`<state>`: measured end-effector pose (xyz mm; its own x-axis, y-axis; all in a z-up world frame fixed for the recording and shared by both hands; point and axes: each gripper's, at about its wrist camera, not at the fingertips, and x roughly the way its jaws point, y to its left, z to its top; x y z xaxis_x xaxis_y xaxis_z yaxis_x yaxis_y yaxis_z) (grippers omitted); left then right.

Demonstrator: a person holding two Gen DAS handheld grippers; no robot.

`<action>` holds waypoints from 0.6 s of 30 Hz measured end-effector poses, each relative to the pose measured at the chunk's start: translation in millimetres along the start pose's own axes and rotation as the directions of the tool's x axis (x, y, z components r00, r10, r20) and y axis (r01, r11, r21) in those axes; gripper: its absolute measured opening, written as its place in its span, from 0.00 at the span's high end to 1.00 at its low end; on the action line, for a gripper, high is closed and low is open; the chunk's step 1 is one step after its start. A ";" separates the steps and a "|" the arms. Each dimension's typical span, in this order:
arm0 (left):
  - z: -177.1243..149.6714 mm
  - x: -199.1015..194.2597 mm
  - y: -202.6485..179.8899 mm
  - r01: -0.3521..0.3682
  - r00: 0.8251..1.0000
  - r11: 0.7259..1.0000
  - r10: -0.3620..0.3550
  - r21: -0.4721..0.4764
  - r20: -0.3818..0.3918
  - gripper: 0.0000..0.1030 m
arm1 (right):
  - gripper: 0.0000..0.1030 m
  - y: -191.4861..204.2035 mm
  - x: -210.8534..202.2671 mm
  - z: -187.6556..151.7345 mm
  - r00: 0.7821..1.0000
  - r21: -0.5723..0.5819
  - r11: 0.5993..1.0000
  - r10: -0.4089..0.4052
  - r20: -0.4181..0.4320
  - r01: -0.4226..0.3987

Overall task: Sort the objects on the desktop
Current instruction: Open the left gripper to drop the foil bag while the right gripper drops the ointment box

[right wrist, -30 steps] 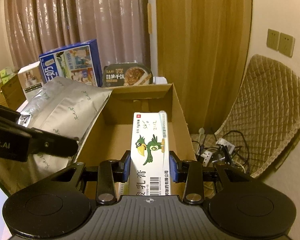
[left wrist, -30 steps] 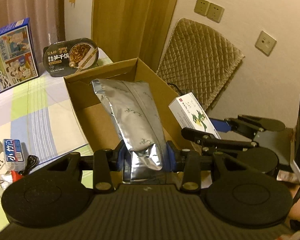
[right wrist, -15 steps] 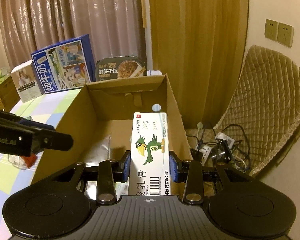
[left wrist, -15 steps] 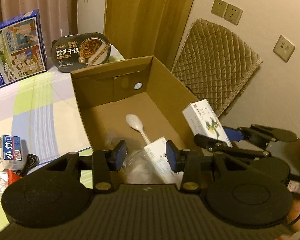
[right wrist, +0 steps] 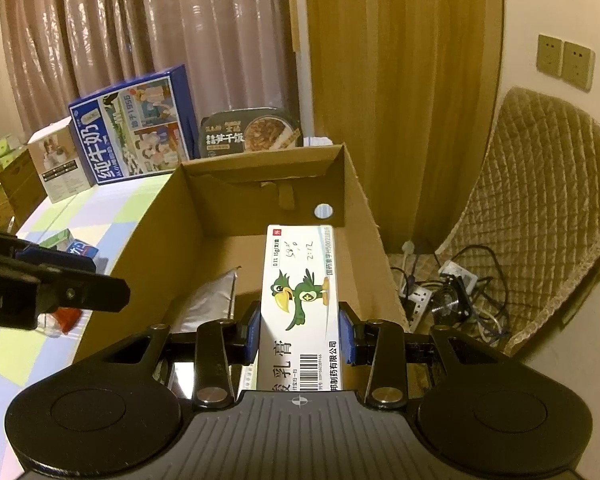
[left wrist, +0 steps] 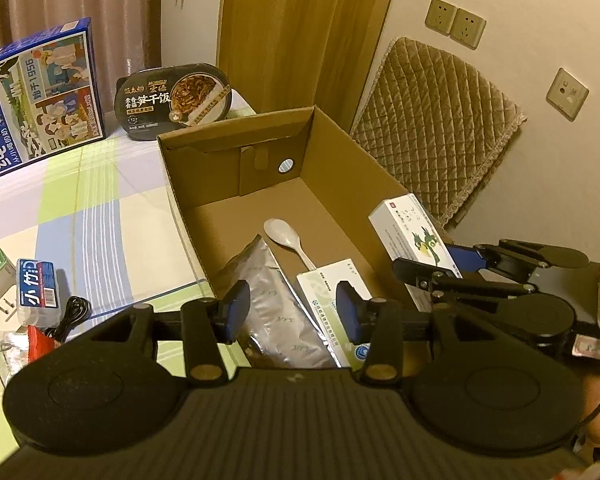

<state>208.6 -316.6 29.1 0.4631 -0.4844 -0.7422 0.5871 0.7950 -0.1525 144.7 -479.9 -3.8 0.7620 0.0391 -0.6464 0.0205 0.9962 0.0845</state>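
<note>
An open cardboard box (left wrist: 340, 148) stands on the table; it also shows in the right wrist view (right wrist: 356, 200). Inside lie a silver foil pouch (left wrist: 278, 312), a white spoon (left wrist: 286, 238) and a white-and-green medicine box (left wrist: 332, 292). My left gripper (left wrist: 292, 314) is open and empty above the box's near end. My right gripper (right wrist: 300, 334) is shut on a white ointment box with a green parrot (right wrist: 300, 300), held over the box's right wall; it also shows in the left wrist view (left wrist: 414, 236).
A blue milk carton box (left wrist: 36, 96) and a black instant-rice bowl (left wrist: 176, 98) stand behind the cardboard box. Small packets and a black cable (left wrist: 36, 296) lie on the checked tablecloth at left. A quilted chair back (right wrist: 540, 208) and floor cables (right wrist: 452, 288) are to the right.
My left gripper opened and let go of the silver pouch, which now lies in the box. The left gripper pulled back slightly. The right gripper still holds the ointment box.
</note>
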 end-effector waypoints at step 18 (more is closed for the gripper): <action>-49.4 -50.6 22.0 -0.052 0.997 0.997 0.055 -0.061 0.052 0.23 | 0.27 14.7 -57.5 -35.7 0.999 0.109 0.994 0.001 0.033 -0.005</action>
<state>165.3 -256.5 31.1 0.5286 -0.4585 -0.7144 0.5211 0.8396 -0.1533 78.2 -464.7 7.5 0.7827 0.0377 -0.6212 0.0874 0.9816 0.1697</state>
